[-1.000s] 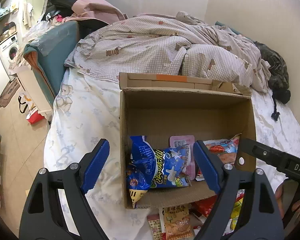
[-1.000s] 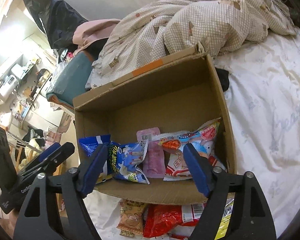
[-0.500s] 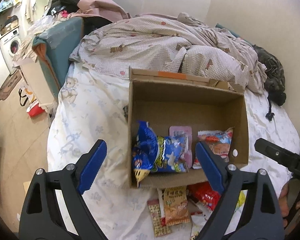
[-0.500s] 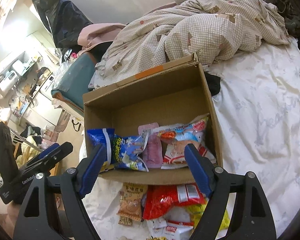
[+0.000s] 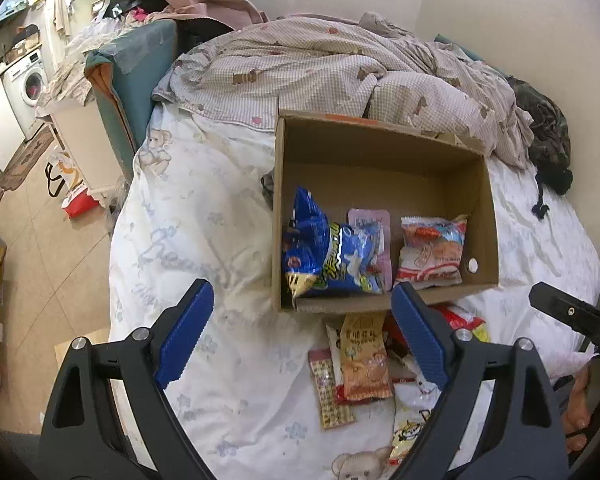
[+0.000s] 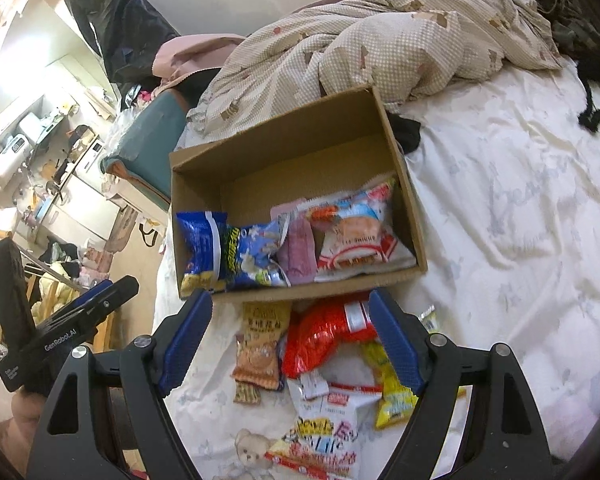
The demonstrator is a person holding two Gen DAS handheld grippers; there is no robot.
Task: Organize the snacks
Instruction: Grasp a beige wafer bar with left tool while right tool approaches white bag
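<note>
While both grippers hang wide open w/ nothing held, left gripper (image 5: 302, 332) & right gripper (image 6: 290, 338) hover over crinkly foil snack packets (image 6: 320, 364) on the bed sheet (image 5: 204, 240); at 12 o'clock, the rectangular cardboard box (image 5: 380, 160) holds a glossy blue chip bag (image 5: 328, 256).

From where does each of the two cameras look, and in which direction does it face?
Left wrist: on the left gripper, looking down the bed at the cardboard box; open blue fingers show.
Right wrist: on the right gripper, facing the box from its right; open fingers show.
Both share the box, blue chip bag and loose snacks.
</note>
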